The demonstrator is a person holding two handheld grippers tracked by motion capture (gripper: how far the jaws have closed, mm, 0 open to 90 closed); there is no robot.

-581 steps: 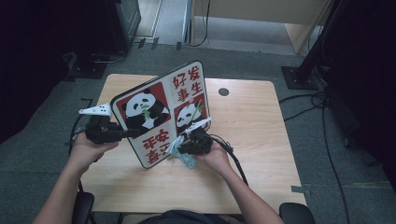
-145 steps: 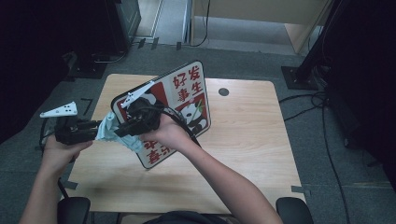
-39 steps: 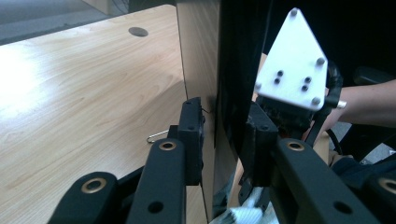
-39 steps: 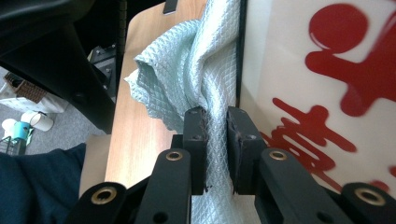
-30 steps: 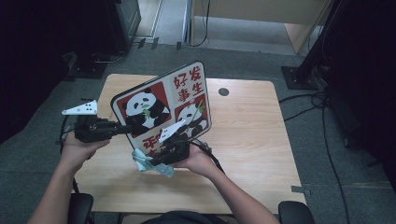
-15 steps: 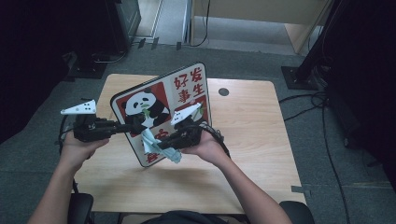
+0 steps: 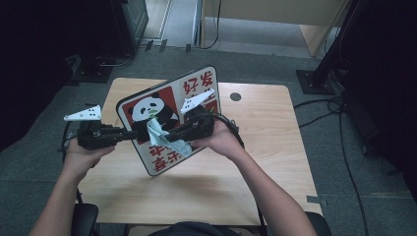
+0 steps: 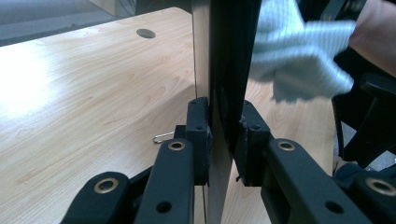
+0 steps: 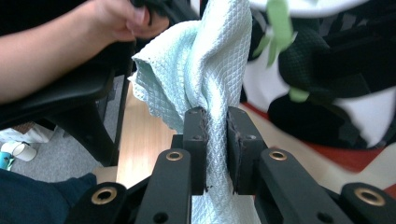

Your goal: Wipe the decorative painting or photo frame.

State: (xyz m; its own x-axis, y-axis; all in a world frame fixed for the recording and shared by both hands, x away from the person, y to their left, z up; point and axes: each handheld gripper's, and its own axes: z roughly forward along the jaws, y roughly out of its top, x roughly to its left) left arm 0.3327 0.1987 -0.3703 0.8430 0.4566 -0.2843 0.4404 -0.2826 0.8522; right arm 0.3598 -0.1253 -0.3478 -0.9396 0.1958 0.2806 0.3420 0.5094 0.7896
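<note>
Since a second ago my right gripper (image 7: 158,132) has carried the cloth (image 7: 156,132) from the board's (image 7: 196,86) lower edge up onto the panda picture (image 7: 147,108). Its jaws pinch the pale cloth tight. My left gripper (image 7: 132,133), at nine o'clock of the board, clamps the board's edge, holding it tilted above the table (image 7: 275,128), with the cloth at the board's centre.

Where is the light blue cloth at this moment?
In the high view the cloth is against the panda board's face near table centre, pinched in the right hand-held gripper; the left hand-held gripper clamps the board's edge.
</note>
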